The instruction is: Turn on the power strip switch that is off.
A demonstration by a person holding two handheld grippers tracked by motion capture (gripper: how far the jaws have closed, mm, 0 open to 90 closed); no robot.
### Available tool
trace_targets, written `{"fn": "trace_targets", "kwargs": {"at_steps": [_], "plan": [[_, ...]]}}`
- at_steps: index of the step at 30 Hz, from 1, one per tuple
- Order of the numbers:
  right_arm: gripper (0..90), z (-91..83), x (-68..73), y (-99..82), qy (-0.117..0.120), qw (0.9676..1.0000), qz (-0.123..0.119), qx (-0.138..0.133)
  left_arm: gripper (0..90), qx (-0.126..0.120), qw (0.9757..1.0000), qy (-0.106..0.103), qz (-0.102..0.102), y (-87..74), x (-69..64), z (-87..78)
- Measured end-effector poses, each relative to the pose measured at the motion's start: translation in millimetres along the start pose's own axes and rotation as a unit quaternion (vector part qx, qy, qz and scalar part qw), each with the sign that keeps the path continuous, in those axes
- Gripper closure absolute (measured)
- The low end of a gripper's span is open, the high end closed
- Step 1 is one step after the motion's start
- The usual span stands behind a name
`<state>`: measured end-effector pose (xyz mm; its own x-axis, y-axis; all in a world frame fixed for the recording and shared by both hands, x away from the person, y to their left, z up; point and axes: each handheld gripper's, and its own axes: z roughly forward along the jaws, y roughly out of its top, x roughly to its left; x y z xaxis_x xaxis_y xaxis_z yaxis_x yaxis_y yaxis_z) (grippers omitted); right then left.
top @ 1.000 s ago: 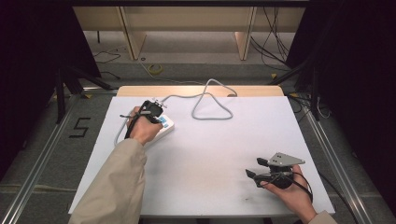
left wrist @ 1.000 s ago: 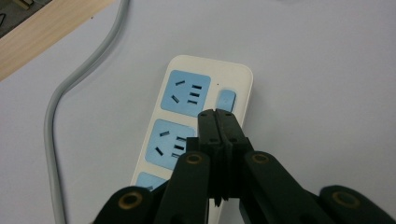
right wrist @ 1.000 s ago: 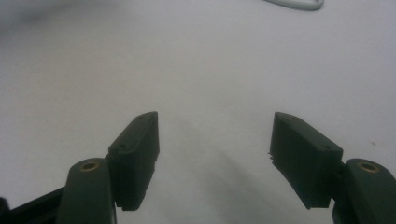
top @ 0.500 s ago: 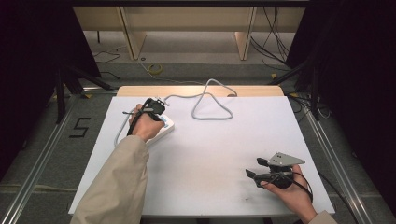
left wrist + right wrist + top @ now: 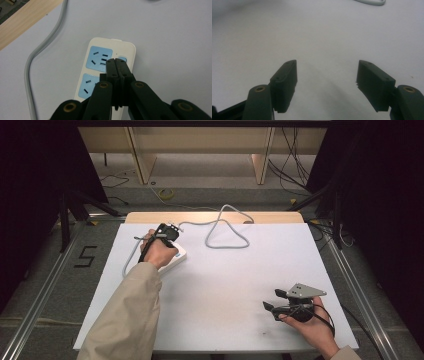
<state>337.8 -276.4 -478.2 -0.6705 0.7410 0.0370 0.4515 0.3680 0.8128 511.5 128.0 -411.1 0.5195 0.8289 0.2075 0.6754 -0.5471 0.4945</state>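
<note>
Strip: we see a white power strip [image 5: 110, 72] with blue socket faces lying flat on the white table [image 5: 235, 285], near its far left part; in the high view its white corner [image 5: 176, 259] shows just past the person's left hand [image 5: 157, 254].
Switch: we make out a small blue button [image 5: 123, 59] at the strip's end, beside the upper socket.
Left tongs: our left gripper [image 5: 115, 60] is clenched, its two black jaws pressed flat together with nothing between them. In the left gripper view the tips point down at the strip, right at the edge of the button; whether they touch it we cannot tell. In the high view the same gripper [image 5: 166, 232] sits over the strip's far end.
Right tongs: our right gripper [image 5: 326, 72] is released, jaws wide apart over bare table, gripping nothing. In the high view it [image 5: 272, 301] rests low near the table's near right corner, held in the right hand [image 5: 307, 322], well apart from the strip.
Cable: we follow a grey cable [image 5: 227, 227] that loops across the far side of the table; in the left gripper view a stretch of it [image 5: 31, 60] curves past the strip's left side, apart from it.
Sleeve: we note a beige sleeve [image 5: 127, 317] covering the left forearm.
</note>
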Motion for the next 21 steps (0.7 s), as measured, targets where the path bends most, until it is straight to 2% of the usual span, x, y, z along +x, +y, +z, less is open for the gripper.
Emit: {"fn": "trace_targets", "kwargs": {"at_steps": [3,8,10,21], "plan": [[33.7,0.1,-0.1,0.0,0.0,1.0,0.0,0.0,89.9,0.005,1.0,0.0,0.005,0.2,1.2,1.6],[33.7,0.1,-0.2,0.0,-0.001,1.0,-0.001,0.0,89.9,0.005,1.0,0.0,0.0,0.9,1.2,4.2],[33.7,0.1,-0.1,0.0,0.0,1.0,0.0,0.0,89.9,0.007,0.9999,-0.001,0.007,1.5,1.6,4.7],[33.7,0.1,-0.1,0.0,0.0,1.0,-0.001,0.001,89.9,0.01,0.9999,-0.003,0.013,5.4,-2.4,10.2]]}}
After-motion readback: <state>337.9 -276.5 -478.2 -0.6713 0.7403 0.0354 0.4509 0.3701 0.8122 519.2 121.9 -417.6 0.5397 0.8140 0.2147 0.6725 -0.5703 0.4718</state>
